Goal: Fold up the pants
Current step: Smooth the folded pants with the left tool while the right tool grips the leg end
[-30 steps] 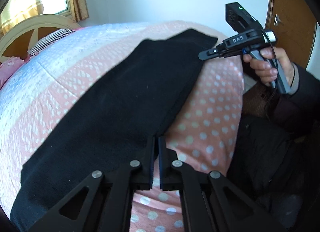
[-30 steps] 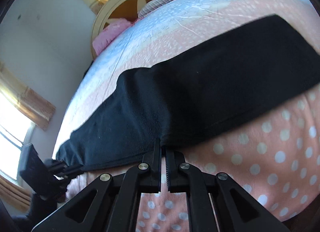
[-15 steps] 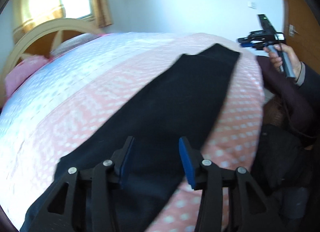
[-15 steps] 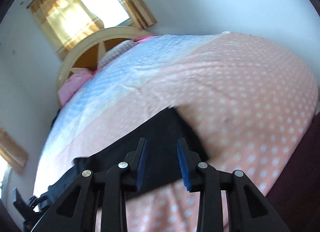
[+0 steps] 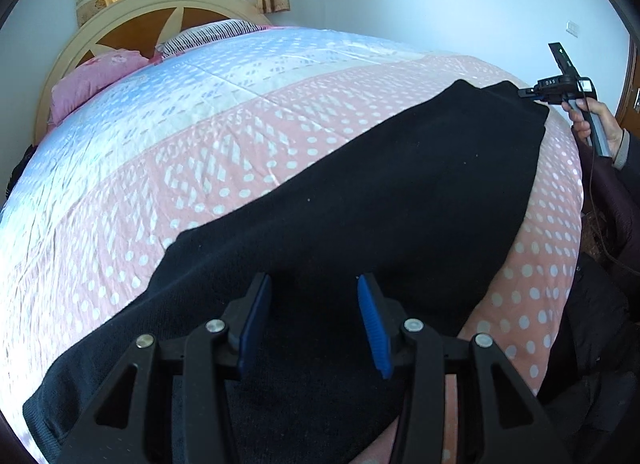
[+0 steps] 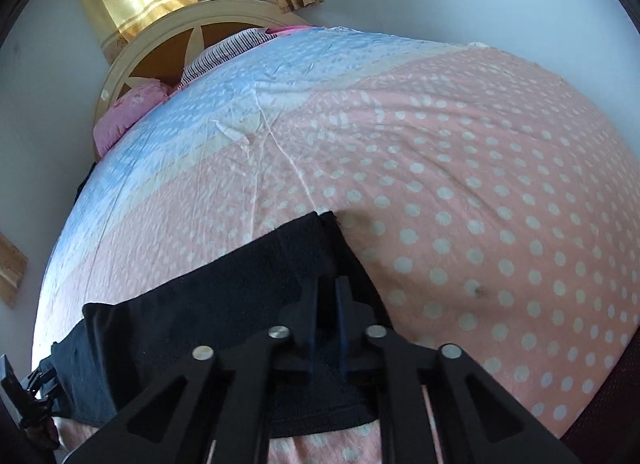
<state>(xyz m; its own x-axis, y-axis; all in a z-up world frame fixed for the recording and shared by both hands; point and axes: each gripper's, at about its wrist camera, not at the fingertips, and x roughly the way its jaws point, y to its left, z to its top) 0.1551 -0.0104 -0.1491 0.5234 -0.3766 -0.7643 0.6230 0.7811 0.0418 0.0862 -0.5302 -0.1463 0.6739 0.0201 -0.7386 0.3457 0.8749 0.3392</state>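
Observation:
Black pants (image 5: 400, 192) lie stretched in a long strip across the pink dotted bedspread (image 5: 200, 168). My left gripper (image 5: 312, 284) hovers open over the near end of the strip, its blue pads apart and clear of the cloth. At the far end, a hand (image 5: 596, 120) holds my right gripper (image 5: 525, 93) at the pants' corner. In the right wrist view that gripper (image 6: 326, 284) has its fingers drawn together on the end of the pants (image 6: 200, 324), close to the hem. The left gripper (image 6: 42, 384) shows small at the strip's other end.
A cream and wood headboard (image 5: 132, 20) with a pink pillow (image 5: 96, 76) and a striped pillow (image 5: 208, 34) stands at the far end of the bed. The person's dark clothing (image 5: 600, 324) fills the right side. A wooden door (image 5: 631, 76) is at the far right.
Both grippers let go of the pants' near edge and moved apart toward opposite ends. The left jaws opened and stayed open. The right jaws opened, then closed at the hem end.

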